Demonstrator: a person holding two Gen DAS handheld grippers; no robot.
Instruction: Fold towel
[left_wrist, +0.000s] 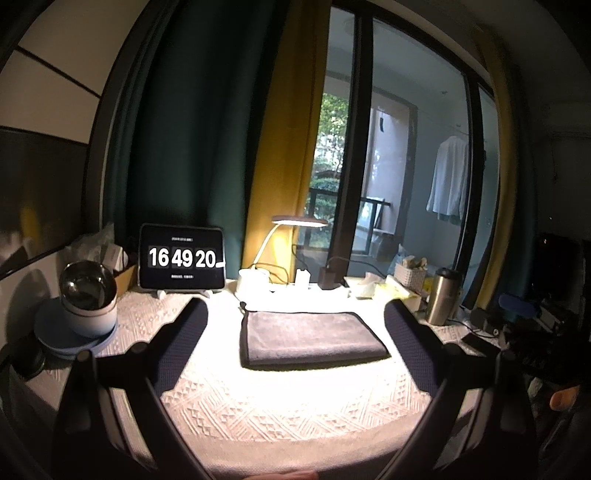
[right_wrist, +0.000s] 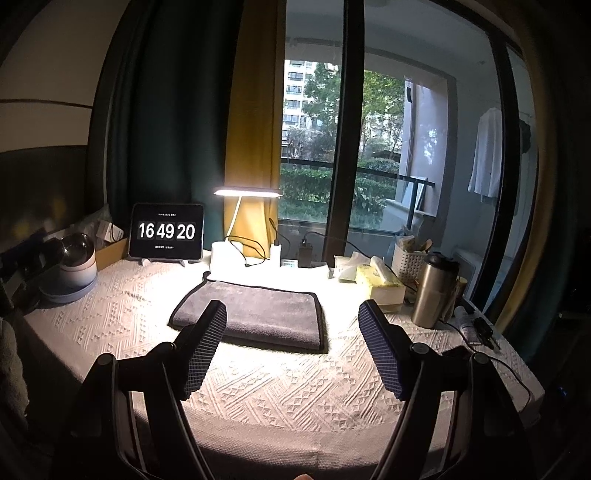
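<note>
Under the desk lamp (right_wrist: 246, 192), mid-worktop, the grey towel (right_wrist: 255, 314) lies already folded flat, both the left tool (left_wrist: 295, 332) and right tool (right_wrist: 291, 336) wide and empty, so any next fold wants matched corner grips.

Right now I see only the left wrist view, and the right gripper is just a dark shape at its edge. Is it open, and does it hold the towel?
Observer: The right gripper is open and holds nothing. The folded towel lies flat on the table, partly behind one of its fingers.
Operator: In my view a finger covers the space between the towel and the steel flask. What is there?
Observer: A yellow tissue box stands there, next to the steel flask and apart from the towel.
</note>
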